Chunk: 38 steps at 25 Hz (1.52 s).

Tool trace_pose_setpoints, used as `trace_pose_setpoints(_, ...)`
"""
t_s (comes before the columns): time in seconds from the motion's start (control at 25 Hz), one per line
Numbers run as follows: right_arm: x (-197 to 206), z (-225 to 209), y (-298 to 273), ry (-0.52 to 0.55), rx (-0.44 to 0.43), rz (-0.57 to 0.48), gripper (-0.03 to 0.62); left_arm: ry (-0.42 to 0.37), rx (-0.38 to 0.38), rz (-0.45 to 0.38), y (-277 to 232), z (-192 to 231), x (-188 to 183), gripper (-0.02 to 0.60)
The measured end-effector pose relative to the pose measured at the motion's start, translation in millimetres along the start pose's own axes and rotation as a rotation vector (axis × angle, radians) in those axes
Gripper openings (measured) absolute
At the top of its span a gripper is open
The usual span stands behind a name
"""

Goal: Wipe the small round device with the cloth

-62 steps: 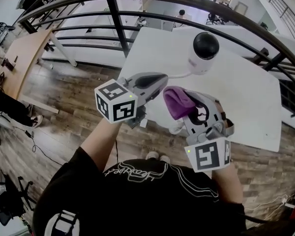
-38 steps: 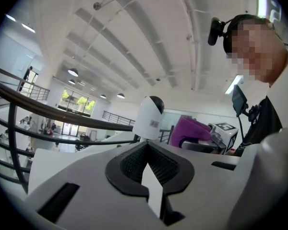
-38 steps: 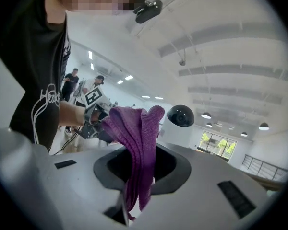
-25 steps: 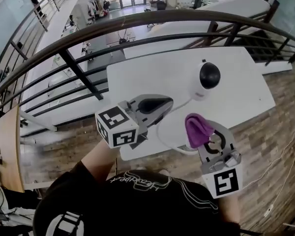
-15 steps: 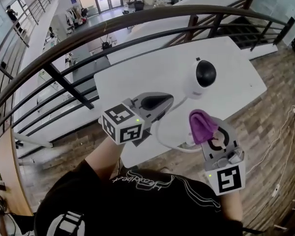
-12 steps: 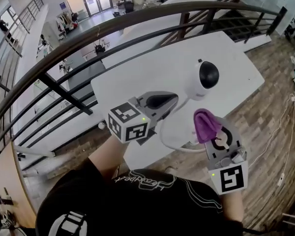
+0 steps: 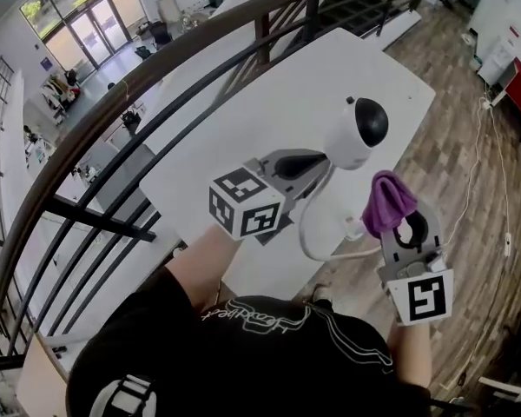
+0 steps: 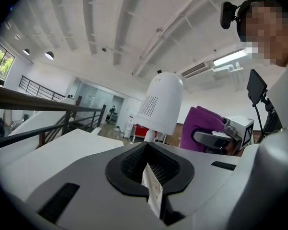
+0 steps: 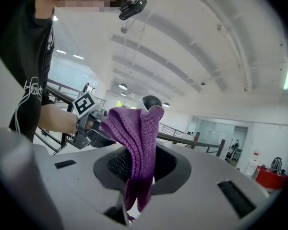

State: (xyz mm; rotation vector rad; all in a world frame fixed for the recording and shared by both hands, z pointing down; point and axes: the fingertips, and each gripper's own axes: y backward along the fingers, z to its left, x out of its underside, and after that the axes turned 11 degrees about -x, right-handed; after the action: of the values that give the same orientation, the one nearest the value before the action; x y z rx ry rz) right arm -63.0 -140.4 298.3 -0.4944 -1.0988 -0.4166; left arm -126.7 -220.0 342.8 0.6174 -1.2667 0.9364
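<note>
**As I ready the wipe: holdings by gripper**

Because the small round device (image 7: 358,131) must be steadied for wiping, left gripper (image 7: 311,162) sits just beside it, jaws pressed together on a white slip (image 8: 152,188), possibly its mount. Right gripper (image 7: 396,220): jaws pinching the purple cloth (image 7: 387,200), bunched upward for contact, near the device but apart. Left gripper view alone shows its perforated patch; head view alone, the looping cable (image 7: 313,237).

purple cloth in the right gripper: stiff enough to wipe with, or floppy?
Likely floppy: the purple cloth folds and droops across the right gripper. Probably light: a small pinch holds it all. The knit surface looks grippy rather than slick.
</note>
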Motion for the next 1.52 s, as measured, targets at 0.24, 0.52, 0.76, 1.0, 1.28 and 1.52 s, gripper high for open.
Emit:
trace_pose_setpoints(0.24,-10,-4,4,0.006,0.083,0.013,0.061,-0.003,0.087,-0.012,-1,-6,-8,0.008)
trace_pose_setpoints(0.52,-31,-9,7,0.044,0.176,0.014,0.061,-0.015,0.149,-0.029,3,-8,-11,0.008)
trace_pose_setpoints(0.76,-65,-10,0,0.116,0.219,-0.025,0.061,-0.004,0.171,-0.034,7,-11,-15,0.008)
trace_pose_setpoints(1.0,-95,-14,-6,0.166,0.234,-0.066,0.061,-0.003,0.181,-0.023,2,-18,-22,0.008)
trace_pose_setpoints(1.28,-104,-16,-12,0.261,0.279,-0.035,0.061,-0.01,0.178,-0.014,1,-24,-22,0.008)
trace_pose_setpoints(1.52,-102,-14,-21,0.295,0.31,0.012,0.061,-0.026,0.18,-0.001,1,-27,-19,0.008)
